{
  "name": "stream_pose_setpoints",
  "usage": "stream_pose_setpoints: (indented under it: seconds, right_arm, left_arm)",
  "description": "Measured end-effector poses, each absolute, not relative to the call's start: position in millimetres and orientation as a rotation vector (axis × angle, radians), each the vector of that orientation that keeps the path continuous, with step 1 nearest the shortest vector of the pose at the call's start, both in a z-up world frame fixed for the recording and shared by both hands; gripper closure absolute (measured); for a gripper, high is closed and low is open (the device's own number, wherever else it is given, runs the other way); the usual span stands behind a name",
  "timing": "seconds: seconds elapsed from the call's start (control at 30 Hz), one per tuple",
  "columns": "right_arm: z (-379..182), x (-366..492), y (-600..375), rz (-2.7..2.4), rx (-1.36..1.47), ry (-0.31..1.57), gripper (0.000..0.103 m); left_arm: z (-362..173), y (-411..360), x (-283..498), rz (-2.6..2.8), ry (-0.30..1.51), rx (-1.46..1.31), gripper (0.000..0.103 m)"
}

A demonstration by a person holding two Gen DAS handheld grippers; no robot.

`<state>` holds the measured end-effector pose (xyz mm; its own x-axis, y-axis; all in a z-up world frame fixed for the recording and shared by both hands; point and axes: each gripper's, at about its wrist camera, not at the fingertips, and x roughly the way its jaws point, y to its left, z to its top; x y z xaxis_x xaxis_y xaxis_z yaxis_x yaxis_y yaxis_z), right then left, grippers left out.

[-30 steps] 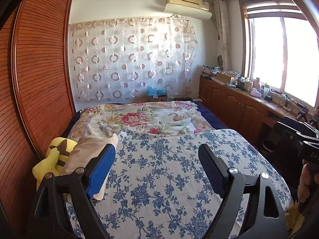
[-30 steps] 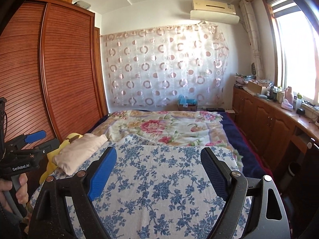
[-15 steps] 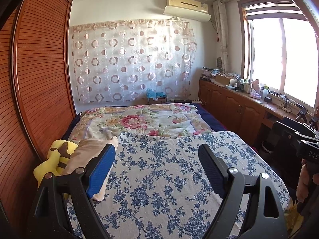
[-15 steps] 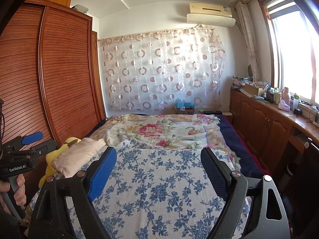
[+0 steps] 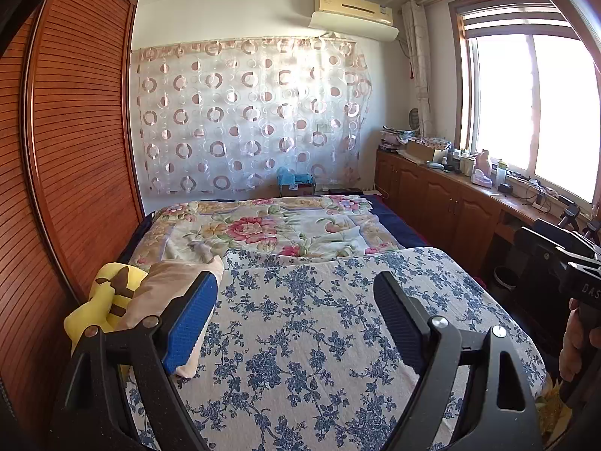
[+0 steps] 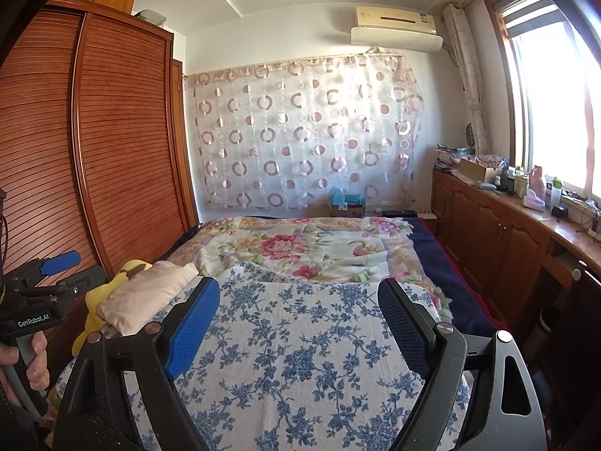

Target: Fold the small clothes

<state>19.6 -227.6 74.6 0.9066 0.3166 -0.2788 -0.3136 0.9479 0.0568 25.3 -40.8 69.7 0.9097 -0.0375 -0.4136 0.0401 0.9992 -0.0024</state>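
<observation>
A folded beige garment (image 5: 165,293) lies at the left side of the blue-flowered bed cover (image 5: 319,338), resting against a yellow plush toy (image 5: 109,300). It also shows in the right wrist view (image 6: 146,297), beside the toy (image 6: 94,300). My left gripper (image 5: 295,300) is open and empty, held above the cover; its left finger overlaps the garment in the view. My right gripper (image 6: 298,308) is open and empty above the cover (image 6: 300,357). The left gripper also shows at the left edge of the right wrist view (image 6: 52,274).
A rose-patterned quilt (image 5: 270,229) covers the far half of the bed. A slatted wooden wardrobe (image 5: 75,150) stands along the left. Wooden cabinets (image 5: 443,203) with clutter run under the window on the right. A circle-patterned curtain (image 5: 248,116) hangs behind.
Both grippers have tilted up and risen a little, so the bed sits lower in both views. Both stay open and empty.
</observation>
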Motion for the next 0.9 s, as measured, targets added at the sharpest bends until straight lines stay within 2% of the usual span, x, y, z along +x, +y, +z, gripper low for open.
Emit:
stream_pose_setpoints:
  seconds: [0.9]
  right_arm:
    - [74.3,22.7,-234.9,0.334,0.005,0.285,0.016]
  left_arm:
    - [69.4,-42.0,24.8,-0.042,0.425,0.006,0.017]
